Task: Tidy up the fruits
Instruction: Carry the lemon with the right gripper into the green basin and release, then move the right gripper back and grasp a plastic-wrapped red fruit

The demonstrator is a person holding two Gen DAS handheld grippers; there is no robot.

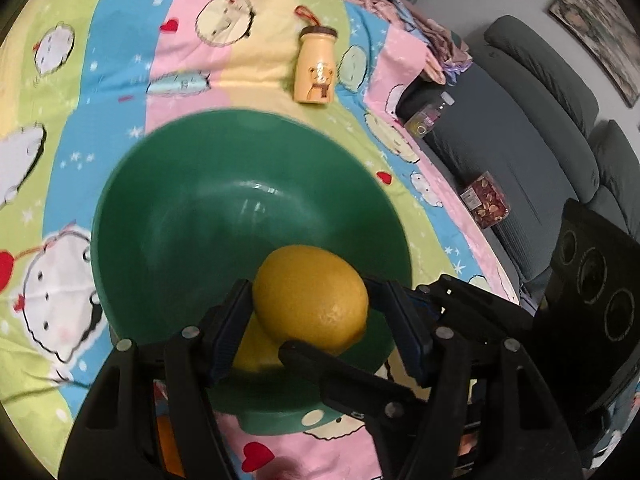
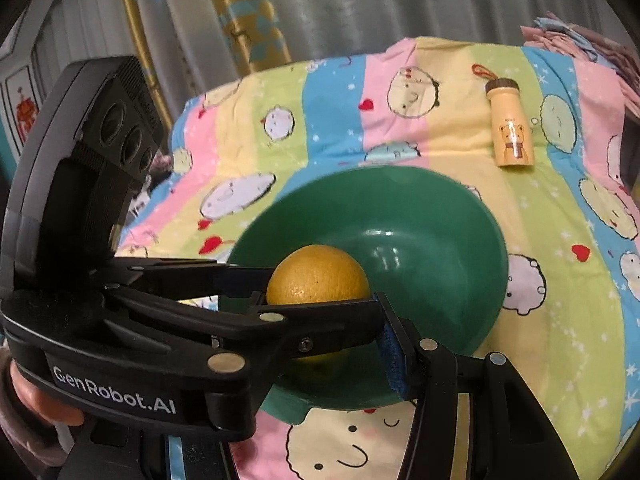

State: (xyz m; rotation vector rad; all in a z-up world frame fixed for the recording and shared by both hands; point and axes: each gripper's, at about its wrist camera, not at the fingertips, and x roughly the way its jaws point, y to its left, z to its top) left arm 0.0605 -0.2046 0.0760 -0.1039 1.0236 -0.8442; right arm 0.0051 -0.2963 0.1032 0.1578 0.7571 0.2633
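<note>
Room: grey sofa beside the table, grey curtain behind it, framed picture on the wall.
Surface: striped cartoon cloth covers the table; folded fabrics lie at its far edge.
Bowl: green, holds nothing but the fruit hanging over its near side.
Left gripper: clenched on the yellow fruit, pads on both sides.
Right gripper: only one blue-padded finger shows, close beside the fruit; I cannot tell its state.
Bottle: small yellow bear flask, well beyond the bowl.
Step, as I judge it: lower the fruit near the bowl's floor before letting go, so it settles and does not roll out.
</note>
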